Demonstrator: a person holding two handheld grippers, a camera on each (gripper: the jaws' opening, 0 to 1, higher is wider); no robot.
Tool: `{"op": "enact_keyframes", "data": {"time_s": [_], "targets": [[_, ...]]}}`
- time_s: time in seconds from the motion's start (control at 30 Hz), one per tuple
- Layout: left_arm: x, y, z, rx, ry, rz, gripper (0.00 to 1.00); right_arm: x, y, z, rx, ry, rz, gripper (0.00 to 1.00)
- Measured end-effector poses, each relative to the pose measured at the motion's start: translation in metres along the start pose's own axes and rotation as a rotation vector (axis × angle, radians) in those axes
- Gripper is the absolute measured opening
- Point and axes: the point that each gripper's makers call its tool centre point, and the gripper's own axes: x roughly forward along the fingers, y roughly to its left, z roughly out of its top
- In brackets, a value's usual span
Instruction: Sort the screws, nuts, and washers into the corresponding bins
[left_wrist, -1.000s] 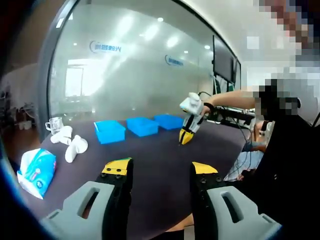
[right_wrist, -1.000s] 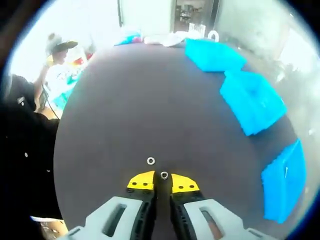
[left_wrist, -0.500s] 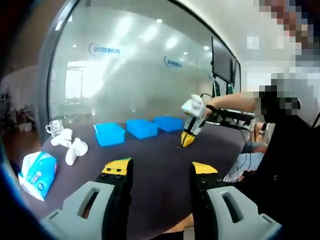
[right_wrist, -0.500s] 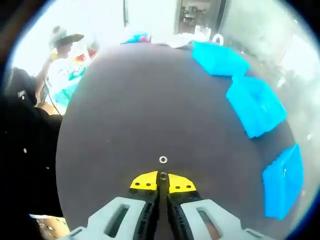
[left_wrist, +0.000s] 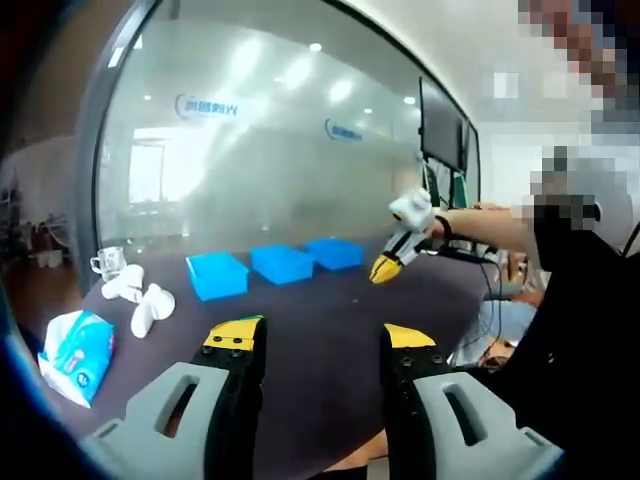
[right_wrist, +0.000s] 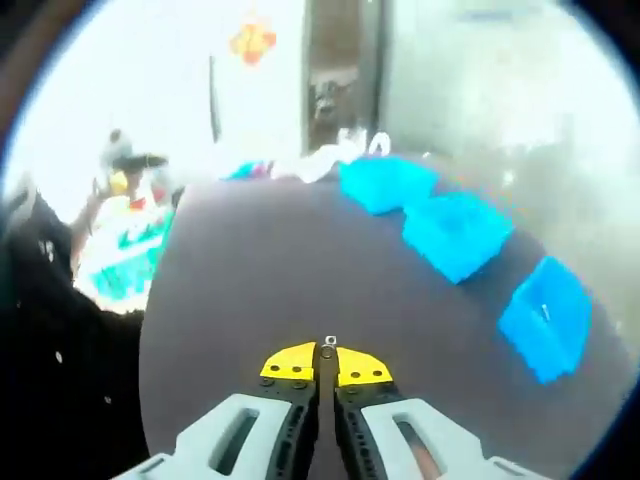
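Matt dark table (right_wrist: 300, 290); glossy blue plastic bins (right_wrist: 455, 232); a small shiny metal nut (right_wrist: 330, 342); crinkly plastic tissue pack (left_wrist: 72, 340) near the table's edge.

Left gripper view: you hold this camera low at the near edge of the dark table (left_wrist: 320, 320), facing across it toward the glass wall (left_wrist: 260, 150). The three blue bins (left_wrist: 280, 263) sit far across the table from the lens, in a row before that wall; the right gripper (left_wrist: 385, 268) hangs above the table to the right of the bins.

Right gripper view: you hold this camera above the table (right_wrist: 280, 290), tilted down along its length. The bins (right_wrist: 455, 233) run along the table's right edge, well ahead of the lens.

Shared: both views take in the tabletop and the three bins, from different sides.
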Motion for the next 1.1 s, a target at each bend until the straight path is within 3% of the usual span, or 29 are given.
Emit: {"op": "enact_keyframes", "data": {"time_s": [0.13,0.33,0.53,0.77,0.83,1.1], "targets": [[-0.002,0.001,0.003,0.002,-0.007,0.003,0.44,-0.019,-0.013,0.014,0.07,-0.142,-0.06,0.02],[-0.005,0.002,0.004,0.013,-0.003,0.012,0.44,-0.045,-0.013,0.032,0.073,-0.307,-0.178,0.02],[-0.007,0.002,0.007,0.019,-0.008,0.02,0.44,-0.058,-0.004,0.043,0.113,-0.393,-0.232,0.02],[-0.008,0.0,0.012,0.028,-0.014,0.012,0.44,-0.067,-0.021,0.067,0.151,-0.506,-0.335,0.02],[-0.008,-0.002,0.013,0.034,-0.015,0.007,0.44,-0.062,-0.017,0.076,0.16,-0.523,-0.354,0.02],[-0.007,-0.009,0.016,0.044,-0.022,-0.007,0.44,-0.033,-0.042,0.109,0.215,-0.55,-0.358,0.02]]}}
